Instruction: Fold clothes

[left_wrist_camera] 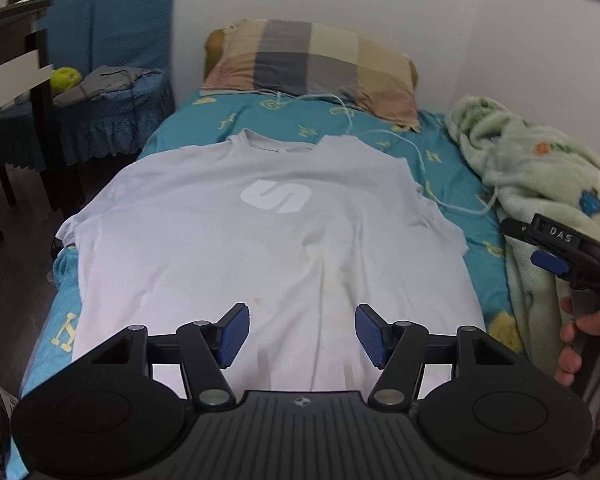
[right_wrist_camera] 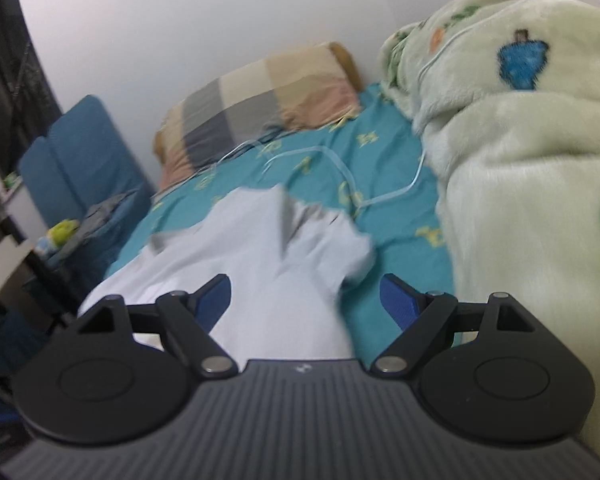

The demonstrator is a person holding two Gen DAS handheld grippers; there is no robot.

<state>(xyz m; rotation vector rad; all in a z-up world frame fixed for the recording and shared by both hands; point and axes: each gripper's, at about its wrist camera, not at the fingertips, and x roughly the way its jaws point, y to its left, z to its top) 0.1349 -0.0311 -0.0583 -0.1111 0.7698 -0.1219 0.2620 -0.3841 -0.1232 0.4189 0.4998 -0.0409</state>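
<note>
I see the bed (left_wrist_camera: 452,184) with the shirt (left_wrist_camera: 268,240) spread flat along it, collar at 12 o'clock toward the pillow (left_wrist_camera: 308,64). A blanket (left_wrist_camera: 540,184) is heaped at 3 o'clock. My left tool (left_wrist_camera: 302,336) hovers wide over the hem; my right tool (right_wrist_camera: 306,300) is wide too, seemingly over a sleeve, though the view is blurred.

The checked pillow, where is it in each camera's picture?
Left wrist view: the checked grey, beige and pink fabric pillow lies top centre, at the head of the bed, beyond the white T-shirt.
Right wrist view: the pillow is upper centre-left, tilted and blurred.
Shared landmark: the teal patterned bedsheet.
</note>
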